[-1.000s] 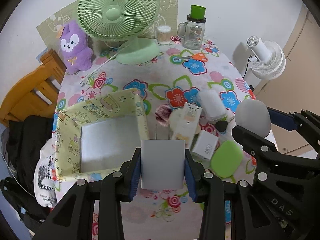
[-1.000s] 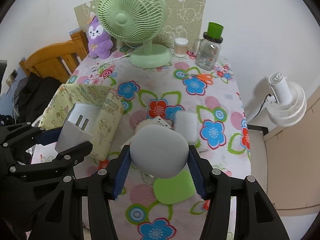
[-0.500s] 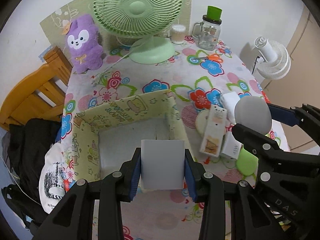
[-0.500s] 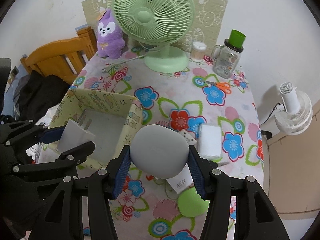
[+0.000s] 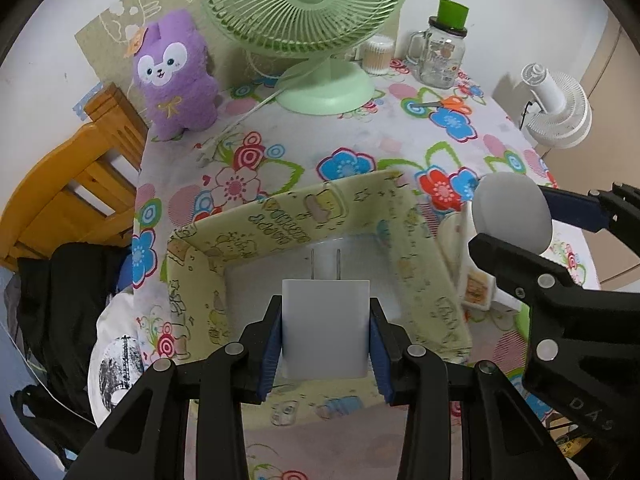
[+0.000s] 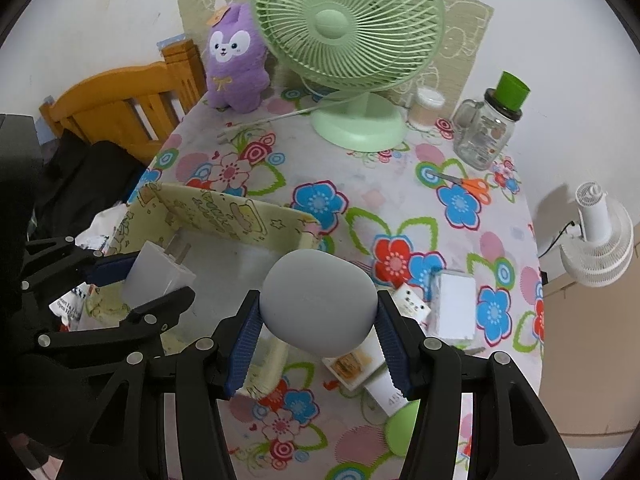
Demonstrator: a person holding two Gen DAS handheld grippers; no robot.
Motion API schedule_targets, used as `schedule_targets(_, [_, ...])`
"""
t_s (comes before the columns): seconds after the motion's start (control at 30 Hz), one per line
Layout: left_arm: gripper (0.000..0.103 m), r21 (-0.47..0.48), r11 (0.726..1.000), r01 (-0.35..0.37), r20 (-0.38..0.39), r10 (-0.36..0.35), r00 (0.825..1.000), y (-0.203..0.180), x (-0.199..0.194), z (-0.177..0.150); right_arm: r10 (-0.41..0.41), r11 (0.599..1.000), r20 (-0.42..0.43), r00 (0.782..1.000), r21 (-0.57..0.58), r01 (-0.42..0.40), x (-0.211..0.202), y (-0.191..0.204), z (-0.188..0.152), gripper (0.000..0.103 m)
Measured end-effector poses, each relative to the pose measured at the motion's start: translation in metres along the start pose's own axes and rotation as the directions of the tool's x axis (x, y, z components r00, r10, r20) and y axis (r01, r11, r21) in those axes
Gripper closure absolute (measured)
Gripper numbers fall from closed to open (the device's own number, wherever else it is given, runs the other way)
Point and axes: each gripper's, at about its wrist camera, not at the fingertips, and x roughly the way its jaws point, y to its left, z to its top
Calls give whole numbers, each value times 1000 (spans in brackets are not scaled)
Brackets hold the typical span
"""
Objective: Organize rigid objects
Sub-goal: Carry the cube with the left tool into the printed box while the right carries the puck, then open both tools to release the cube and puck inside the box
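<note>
My left gripper (image 5: 325,338) is shut on a white plug charger (image 5: 325,328), prongs forward, held over the open yellow fabric box (image 5: 304,216). The charger also shows in the right wrist view (image 6: 158,276) above the box (image 6: 224,216). My right gripper (image 6: 318,320) is shut on a grey egg-shaped case (image 6: 318,300), held over the box's right wall; the case also shows in the left wrist view (image 5: 512,212). On the table to the right lie a white box (image 6: 456,306), a white adapter (image 6: 412,304), a small carton (image 6: 352,364) and a green oval case (image 6: 400,424).
A green desk fan (image 6: 348,40), a purple plush toy (image 6: 236,60), a cotton-swab jar (image 6: 426,108), a glass jar with green lid (image 6: 488,128) and orange scissors (image 6: 468,182) stand at the back. A wooden chair (image 6: 116,100) is at left, a white fan (image 6: 596,236) at right.
Both grippers have moved left and forward with their loads. The charger now hangs over the box's inside and the grey case has come to the box's right wall.
</note>
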Motion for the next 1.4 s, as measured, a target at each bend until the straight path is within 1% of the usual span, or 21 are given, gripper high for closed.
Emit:
schedule_targets(0.27, [63,-6,1000,-9,-38,8,999,21,20,1,23,999,-15,1000,-22,-24,21,20,15,45])
schedule_targets(0.5, [63,-17,1000,0,-69,-2,998,33,34,2,44,998,-38,998,-34,-45,43,35,29,44])
schedule_targets(0.7, [63,-30,1000,-3,-96,0,995,42,46,2,35,999,-69,997,-34,-38,64,40,35,44])
schedule_targets(0.8, [63,-38,999,-3,-115,-2,993,46,51,0,16,1000,-80,997,-23,-17,71,40,37,43])
schedule_targets(0.83, [63,-43,999,1,-116,-6,993,47,52,0,12,1000,-75,997,-24,-14,71,40,38,42])
schedule_targets(0.9, [62,-46,999,3,-111,-8,994,47,52,0,-1,1000,-72,997,-29,-1,72,41,39,32])
schedule_targets(0.93, [57,-48,999,0,-107,-5,994,48,52,1,-9,999,-73,997,-32,7,73,41,39,26])
schedule_targets(0.97, [54,-51,999,-2,-106,-3,994,49,52,2,-17,999,-74,997,-32,15,73,41,39,23])
schedule_targets(1.0, [46,-55,998,-3,-106,-3,994,49,52,2,-20,999,-74,997,-31,18,73,41,38,23])
schedule_targets(1.03, [41,-62,998,-2,-102,-4,995,50,51,3,-18,999,-76,997,-28,16,73,40,38,23])
schedule_targets(1.07, [40,-65,998,-2,-98,-4,995,49,50,3,-14,1000,-79,997,-25,12,72,39,37,22])
schedule_targets(1.13, [31,-63,998,-7,-96,1,995,48,49,4,-13,1000,-82,997,-17,11,71,37,35,21])
schedule_targets(1.3, [18,-53,998,-22,-86,18,996,44,44,2,6,1000,-90,996,18,-4,67,30,28,20])
schedule_targets(1.4, [14,-52,998,-33,-75,29,997,40,38,0,19,999,-87,996,36,-16,63,25,23,20])
